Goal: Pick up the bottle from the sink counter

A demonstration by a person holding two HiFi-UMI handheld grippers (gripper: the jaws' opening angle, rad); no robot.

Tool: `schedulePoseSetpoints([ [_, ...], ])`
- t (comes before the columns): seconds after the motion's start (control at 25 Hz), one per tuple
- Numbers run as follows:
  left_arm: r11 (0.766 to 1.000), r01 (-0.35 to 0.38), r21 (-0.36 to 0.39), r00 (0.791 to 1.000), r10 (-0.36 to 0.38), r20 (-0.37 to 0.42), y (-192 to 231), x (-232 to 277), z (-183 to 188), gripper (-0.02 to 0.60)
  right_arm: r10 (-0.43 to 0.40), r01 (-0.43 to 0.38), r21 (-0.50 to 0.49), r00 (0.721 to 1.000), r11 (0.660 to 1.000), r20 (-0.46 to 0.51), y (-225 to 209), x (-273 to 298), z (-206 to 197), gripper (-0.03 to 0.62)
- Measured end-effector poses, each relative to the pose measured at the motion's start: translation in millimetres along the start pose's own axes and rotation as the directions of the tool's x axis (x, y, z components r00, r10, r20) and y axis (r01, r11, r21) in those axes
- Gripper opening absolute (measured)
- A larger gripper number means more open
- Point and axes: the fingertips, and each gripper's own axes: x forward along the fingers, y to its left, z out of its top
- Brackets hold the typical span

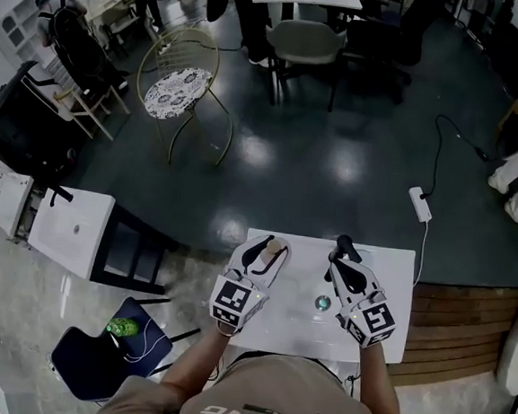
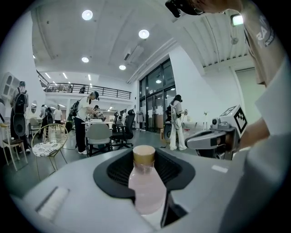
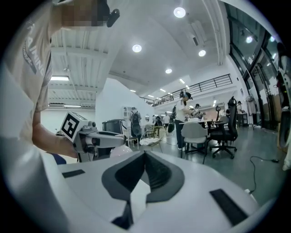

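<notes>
Left gripper [image 2: 144, 159] clamps translucent pink tan-capped bottle [image 2: 146, 191].

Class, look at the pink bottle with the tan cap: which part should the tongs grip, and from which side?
Grip the round body below the neck, coming in level from the side. The bottle stands upright and narrows toward its cap, so the wider body likely seats best. The left tongs hold it that way.
</notes>
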Motion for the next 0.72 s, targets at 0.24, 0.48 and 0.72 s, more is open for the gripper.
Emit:
schedulePoseSetpoints([
  [0.24, 1.000, -0.016, -0.004, 0.999, 0.016, 0.028, 2, -2, 23, 0.147, -0.038, 0.039, -0.033, 0.998, 0.999, 0.052, -17, -13, 24, 0.011],
  [0.48, 1.000, -0.017, -0.006, 0.999, 0.017, 0.051, 10, -6, 46, 0.149, -0.027, 0.031, -0.068, 0.998, 0.997, 0.061, -23, -16, 45, 0.011],
  [0.72, 0.999, -0.026, 0.024, 0.997, 0.024, 0.068, 17, -11, 64, 0.147, 0.017, -0.009, -0.099, 0.997, 0.995, 0.076, -12, -7, 61, 0.011],
])
